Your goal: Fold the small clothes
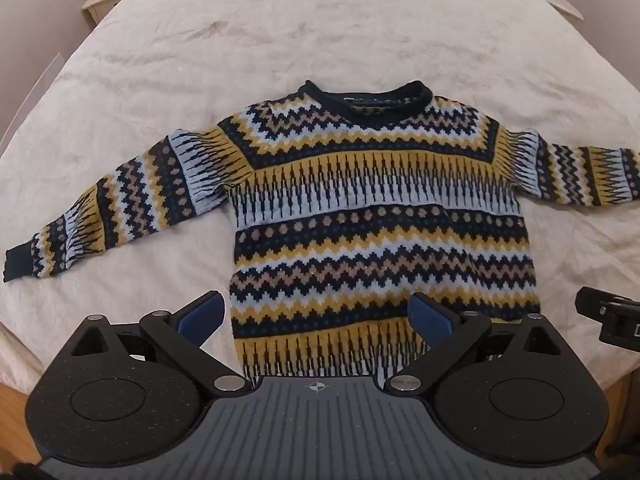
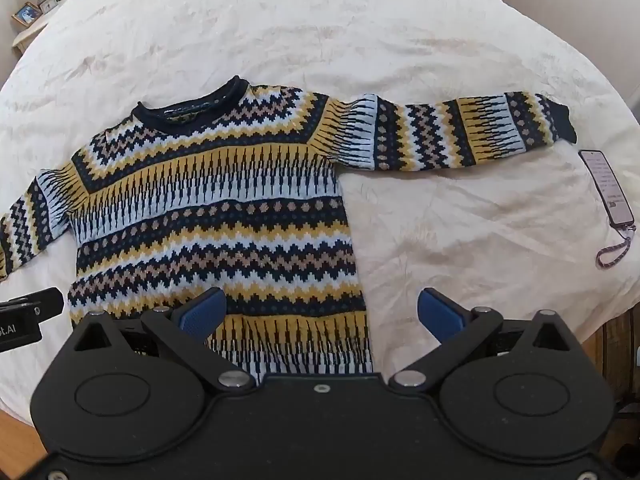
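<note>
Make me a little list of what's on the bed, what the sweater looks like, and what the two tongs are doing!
surface: cream bedspread
clothing: patterned sweater, navy, yellow, white and tan, lying flat, not folded
sleeves: both spread out to the sides
collar: far end, away from the tongs
left tongs: open, above the sweater's bottom hem, holding nothing
right tongs: open, above the hem's right corner, holding nothing
other item: phone with a wrist strap, on the bedspread below the right cuff
</note>
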The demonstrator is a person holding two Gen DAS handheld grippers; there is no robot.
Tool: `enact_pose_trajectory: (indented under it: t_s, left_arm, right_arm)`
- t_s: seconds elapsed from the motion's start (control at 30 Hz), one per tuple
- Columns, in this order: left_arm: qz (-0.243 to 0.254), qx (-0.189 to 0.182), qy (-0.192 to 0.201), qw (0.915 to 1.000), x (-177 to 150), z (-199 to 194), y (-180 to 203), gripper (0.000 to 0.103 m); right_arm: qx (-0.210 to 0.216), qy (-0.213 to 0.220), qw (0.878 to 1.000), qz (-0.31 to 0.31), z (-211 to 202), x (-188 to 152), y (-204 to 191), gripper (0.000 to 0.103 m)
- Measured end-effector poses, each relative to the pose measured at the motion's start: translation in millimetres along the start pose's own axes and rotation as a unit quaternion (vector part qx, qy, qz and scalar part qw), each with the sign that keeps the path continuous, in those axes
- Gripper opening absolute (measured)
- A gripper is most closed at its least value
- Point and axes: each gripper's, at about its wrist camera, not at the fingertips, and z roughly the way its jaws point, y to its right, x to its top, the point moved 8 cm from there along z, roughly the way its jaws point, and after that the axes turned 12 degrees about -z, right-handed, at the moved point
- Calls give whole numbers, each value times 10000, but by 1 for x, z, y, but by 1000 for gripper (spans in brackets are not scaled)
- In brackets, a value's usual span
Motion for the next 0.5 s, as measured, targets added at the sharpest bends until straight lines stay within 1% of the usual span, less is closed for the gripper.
enact_pose_trajectory:
  t_s: [0.13, 0.17, 0.4, 0.5]
  left_arm:
    - [-11, 2, -13, 10000, 2, 1, 3, 100]
    - [9, -28, -7, 10000, -8, 3, 5, 100]
    - [-6, -31, -31, 10000, -13, 3, 7, 100]
    - [-24, -8, -27, 10000, -17, 4, 8, 100]
  right_arm:
    - [35, -17, 10000, -7, -1, 3, 1, 102]
    - [42, -12, 10000, -15, -1, 4, 1, 102]
    - [75, -52, 9999, -44, 6, -4, -8, 102]
    - [113, -118, 9999, -50, 5, -1, -5, 102]
